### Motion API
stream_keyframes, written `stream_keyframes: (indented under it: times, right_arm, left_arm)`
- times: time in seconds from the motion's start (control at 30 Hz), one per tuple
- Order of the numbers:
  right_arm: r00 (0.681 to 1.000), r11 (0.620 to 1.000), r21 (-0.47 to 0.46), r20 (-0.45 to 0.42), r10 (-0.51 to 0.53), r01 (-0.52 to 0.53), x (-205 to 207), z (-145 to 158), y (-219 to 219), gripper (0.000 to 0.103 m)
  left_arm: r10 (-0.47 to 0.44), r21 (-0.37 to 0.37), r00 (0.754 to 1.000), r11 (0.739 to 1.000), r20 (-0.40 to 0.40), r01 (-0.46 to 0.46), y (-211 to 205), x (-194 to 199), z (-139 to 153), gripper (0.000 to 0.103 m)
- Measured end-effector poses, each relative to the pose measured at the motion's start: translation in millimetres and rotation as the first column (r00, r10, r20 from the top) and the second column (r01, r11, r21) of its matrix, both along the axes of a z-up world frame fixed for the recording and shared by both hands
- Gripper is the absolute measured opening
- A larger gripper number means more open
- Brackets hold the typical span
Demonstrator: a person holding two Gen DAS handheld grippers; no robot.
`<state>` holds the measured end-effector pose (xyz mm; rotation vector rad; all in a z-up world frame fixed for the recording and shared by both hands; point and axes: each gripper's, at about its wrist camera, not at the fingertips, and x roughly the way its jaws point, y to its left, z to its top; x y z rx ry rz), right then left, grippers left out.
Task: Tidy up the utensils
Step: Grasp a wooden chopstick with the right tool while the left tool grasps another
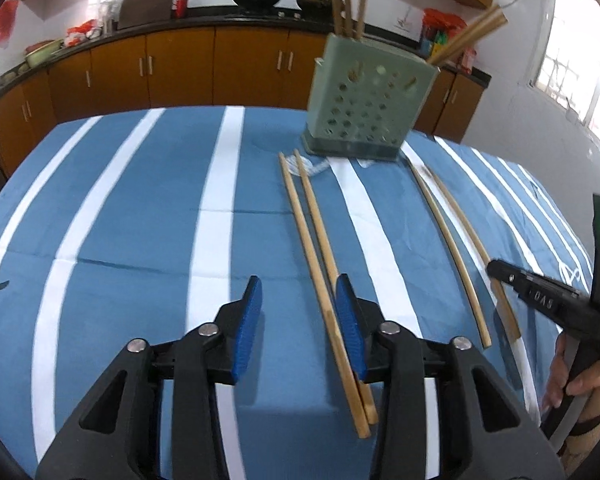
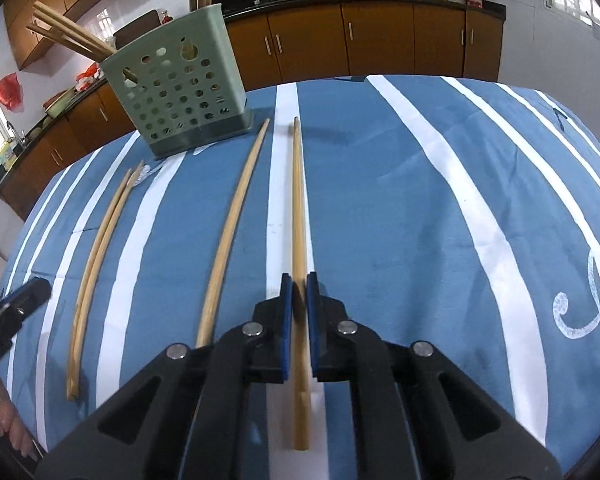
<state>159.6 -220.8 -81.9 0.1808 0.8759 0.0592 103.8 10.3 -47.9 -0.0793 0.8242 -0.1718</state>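
Right wrist view: right gripper (image 2: pixel 299 286) jaws clenched on single chopstick (image 2: pixel 298 216) lying lengthwise on desk (image 2: pixel 400 208), right of green holder (image 2: pixel 180 92); grip near thick end, likely for lifting tip-first into holder. Left gripper (image 1: pixel 299 300) jaws released, beside chopstick pair (image 1: pixel 316 248) lying before holder, nothing between pads; likely lining up. Loose chopstick (image 2: pixel 230 232) between.

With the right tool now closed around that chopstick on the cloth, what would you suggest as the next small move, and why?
Probably lift the right tool a little, straight up. Its jaws have closed on one chopstick, which still lies flat on the striped tablecloth, and the green holder it belongs in stands upright beyond it. A small raise would clear the neighbouring chopstick before swinging toward the holder.
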Motion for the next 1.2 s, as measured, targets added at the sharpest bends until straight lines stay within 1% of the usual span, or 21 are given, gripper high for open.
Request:
stream_keyframes:
  times: [0.2,0.4,0.47,0.5,0.57,0.6,0.67,0.73,0.8,1.0,1.1,1.2]
  right_arm:
    - [1.000,1.000,-0.010,0.007,0.001,-0.001,0,-1,1,0.008]
    - [1.000,1.000,-0.010,0.008,0.002,-0.002,0,-1,0,0.008]
    - [1.000,1.000,-0.017,0.008,0.004,-0.004,0,-1,0,0.008]
    - [1.000,1.000,-0.022,0.005,0.004,-0.004,0,-1,1,0.009]
    - [1.000,1.000,-0.020,0.002,0.013,-0.012,0,0,3,0.011]
    - [1.000,1.000,-0.017,0.001,0.019,-0.019,-1,0,4,0.011]
    - [1.000,0.999,-0.025,0.002,0.028,-0.028,-1,0,6,0.011]
    - [0.999,0.999,-0.032,0.003,0.033,-0.033,0,-1,6,0.009]
    - [0.999,0.999,-0.028,-0.001,0.032,-0.032,4,0,3,0.008]
    - [1.000,0.998,-0.064,0.001,0.007,-0.007,21,0,-8,0.008]
    - [1.000,0.998,-0.067,0.000,-0.002,0.001,29,0,-15,0.008]
    - [1.000,0.998,-0.067,0.002,-0.001,0.001,30,-1,-17,0.009]
  left_arm:
    - [-0.019,0.036,0.999,0.999,-0.046,0.021,-12,3,-14,0.029]
    - [-0.024,0.059,0.997,0.998,-0.070,0.029,-18,4,-21,0.025]
    - [-0.018,0.080,0.998,0.996,-0.066,0.024,-20,5,-21,0.023]
    - [-0.015,0.087,0.998,0.996,-0.065,0.020,-21,6,-21,0.022]
    - [0.003,0.101,0.998,0.995,-0.062,0.003,-21,7,-22,0.014]
    - [0.013,0.106,0.998,0.994,-0.062,-0.007,-19,8,-22,0.008]
    - [0.021,0.096,0.998,0.995,-0.065,-0.015,-14,10,-22,0.008]
    - [0.037,0.106,0.997,0.994,-0.065,-0.030,-8,13,-21,0.008]
    - [0.061,0.113,0.996,0.992,-0.065,-0.053,4,17,-21,0.008]
    - [0.136,0.128,0.988,0.984,-0.068,-0.127,40,34,-20,0.008]
    - [0.154,0.122,0.986,0.982,-0.062,-0.145,51,40,-20,0.008]
    - [0.155,0.116,0.987,0.982,-0.053,-0.148,54,40,-20,0.008]
